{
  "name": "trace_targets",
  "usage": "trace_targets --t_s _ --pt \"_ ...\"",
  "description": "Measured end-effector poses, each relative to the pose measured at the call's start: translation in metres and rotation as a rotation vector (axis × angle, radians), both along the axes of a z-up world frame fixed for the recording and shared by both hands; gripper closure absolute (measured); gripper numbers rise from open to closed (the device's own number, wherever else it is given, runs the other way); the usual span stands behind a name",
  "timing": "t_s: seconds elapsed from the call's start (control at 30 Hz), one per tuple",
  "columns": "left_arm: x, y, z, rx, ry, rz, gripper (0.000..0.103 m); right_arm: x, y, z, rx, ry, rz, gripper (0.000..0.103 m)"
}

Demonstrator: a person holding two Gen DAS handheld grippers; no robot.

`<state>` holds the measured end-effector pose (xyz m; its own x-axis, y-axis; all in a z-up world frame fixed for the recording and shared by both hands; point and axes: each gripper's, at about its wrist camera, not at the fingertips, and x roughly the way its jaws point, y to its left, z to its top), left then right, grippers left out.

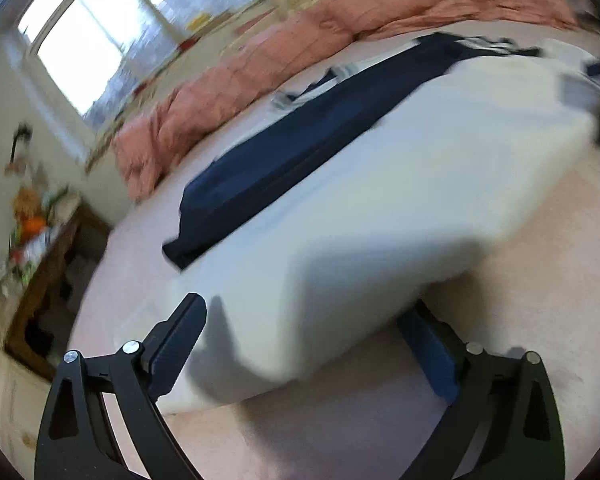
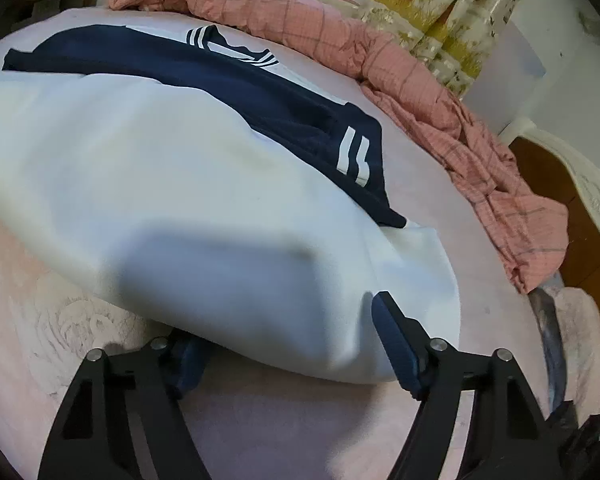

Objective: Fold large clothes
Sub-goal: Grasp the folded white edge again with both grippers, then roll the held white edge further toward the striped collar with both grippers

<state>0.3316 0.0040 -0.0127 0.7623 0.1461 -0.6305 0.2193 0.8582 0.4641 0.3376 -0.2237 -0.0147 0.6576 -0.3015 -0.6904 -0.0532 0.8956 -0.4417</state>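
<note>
A large white and navy garment (image 1: 380, 184) lies spread on a pale pink bed (image 1: 480, 340); it also shows in the right wrist view (image 2: 148, 184), with white stripes on its navy sleeve cuff (image 2: 354, 156). My left gripper (image 1: 300, 344) is open, its fingers either side of the garment's near white corner, one finger partly under the cloth. My right gripper (image 2: 284, 344) is open at the garment's near white edge, its left finger tucked under the cloth.
A crumpled pink checked blanket (image 2: 400, 64) lies along the far side of the bed (image 2: 100, 320). A wooden side table with clutter (image 1: 40, 248) stands at the left below a window (image 1: 92, 28). A wooden headboard (image 2: 572, 208) is at the right.
</note>
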Motion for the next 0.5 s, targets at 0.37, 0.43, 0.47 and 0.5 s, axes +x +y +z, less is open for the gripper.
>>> trace_targets --t_s 0.37,0.43,0.47,0.5 --pt "0.014 0.071 0.005 -0.262 0.048 0.237 0.055 0.003 -0.042 0.004 0.218 0.006 -0.070 0.056" --pt "0.007 0.063 0.008 -0.242 0.016 0.208 0.067 0.001 -0.040 0.005 0.213 -0.012 -0.068 0.071" --pt "0.002 0.057 0.010 -0.219 -0.010 0.197 0.071 -0.001 -0.038 0.007 0.213 -0.027 -0.062 0.080" --pt "-0.002 0.054 0.013 -0.208 -0.034 0.191 0.072 -0.004 -0.037 0.011 0.212 -0.050 -0.065 0.081"
